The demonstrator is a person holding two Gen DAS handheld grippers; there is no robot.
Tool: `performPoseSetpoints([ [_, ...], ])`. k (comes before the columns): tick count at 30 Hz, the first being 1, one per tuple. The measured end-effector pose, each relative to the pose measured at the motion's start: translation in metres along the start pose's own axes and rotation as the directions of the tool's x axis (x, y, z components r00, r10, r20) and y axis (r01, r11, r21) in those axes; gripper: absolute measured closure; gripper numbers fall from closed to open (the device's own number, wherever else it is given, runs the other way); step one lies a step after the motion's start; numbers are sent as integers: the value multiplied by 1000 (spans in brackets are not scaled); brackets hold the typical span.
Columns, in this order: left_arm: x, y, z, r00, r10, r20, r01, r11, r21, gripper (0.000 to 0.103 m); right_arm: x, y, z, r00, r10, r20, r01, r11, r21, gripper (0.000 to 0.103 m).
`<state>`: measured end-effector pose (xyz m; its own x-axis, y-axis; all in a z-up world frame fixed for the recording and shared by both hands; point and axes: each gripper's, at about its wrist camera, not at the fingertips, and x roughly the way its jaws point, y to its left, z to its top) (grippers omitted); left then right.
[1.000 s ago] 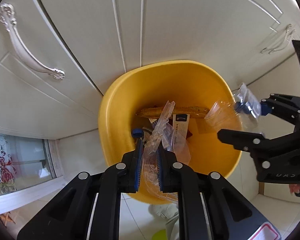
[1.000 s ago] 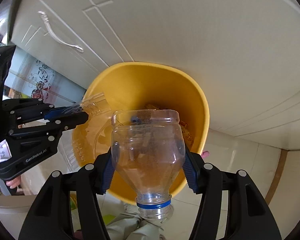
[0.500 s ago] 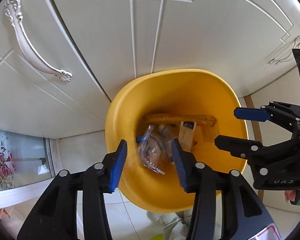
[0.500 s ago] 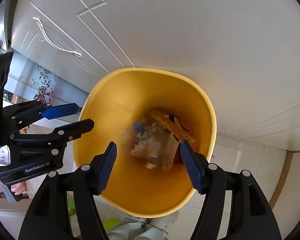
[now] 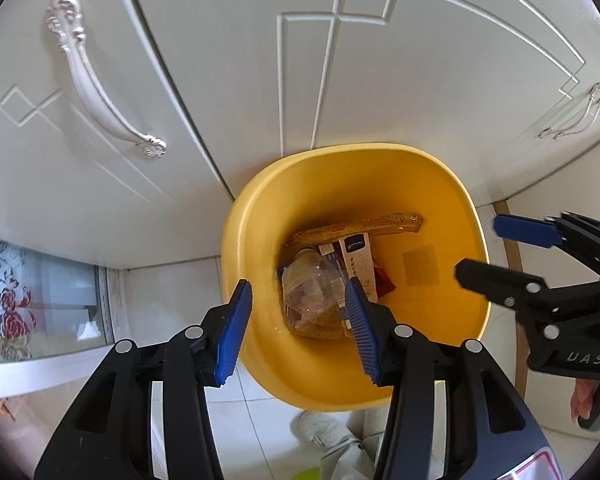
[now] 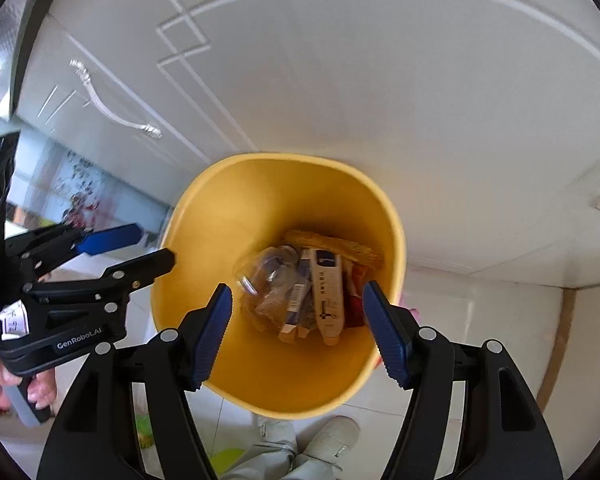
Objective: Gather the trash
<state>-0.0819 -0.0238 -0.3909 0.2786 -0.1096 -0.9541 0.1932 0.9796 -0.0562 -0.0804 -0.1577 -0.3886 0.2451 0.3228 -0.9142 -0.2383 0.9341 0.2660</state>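
A yellow trash bin (image 5: 380, 184) (image 6: 280, 200) stands on the floor against white cabinets. At its bottom lie a clear plastic bottle (image 5: 312, 296) (image 6: 268, 276), a white tube-like package (image 5: 354, 256) (image 6: 328, 292) and a long brown wrapper (image 5: 360, 226) (image 6: 340, 244). My left gripper (image 5: 298, 284) (image 6: 140, 248) hangs open over the bin's left side, with nothing between its blue pads. Over the bin's right side my right gripper (image 6: 297, 290) (image 5: 500, 252) is also open and holds nothing. Both point steeply down into the bin.
White cabinet doors with a silver handle (image 5: 96, 88) (image 6: 112, 112) rise behind the bin. A glass panel with a flower pattern (image 5: 28, 300) is at the left. Pale tiled floor surrounds the bin, and a person's slippered feet (image 6: 324, 440) stand just in front of it.
The left gripper opened and let go of clear plastic packaging. The right gripper let go of the clear bottle. Both pieces dropped to the bin's bottom, and both grippers have drawn up slightly.
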Motion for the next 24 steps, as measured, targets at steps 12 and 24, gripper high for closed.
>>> performPoseSetpoints([
  [12, -33, -7, -21, 998, 55, 26, -50, 986, -156, 35, -52, 3, -18, 978, -189, 87, 178, 976, 123, 34],
  [24, -87, -12, -32, 996, 65, 63, -46, 964, -262, 30, -94, 12, -26, 967, -237, 96, 222, 964, 144, 34],
])
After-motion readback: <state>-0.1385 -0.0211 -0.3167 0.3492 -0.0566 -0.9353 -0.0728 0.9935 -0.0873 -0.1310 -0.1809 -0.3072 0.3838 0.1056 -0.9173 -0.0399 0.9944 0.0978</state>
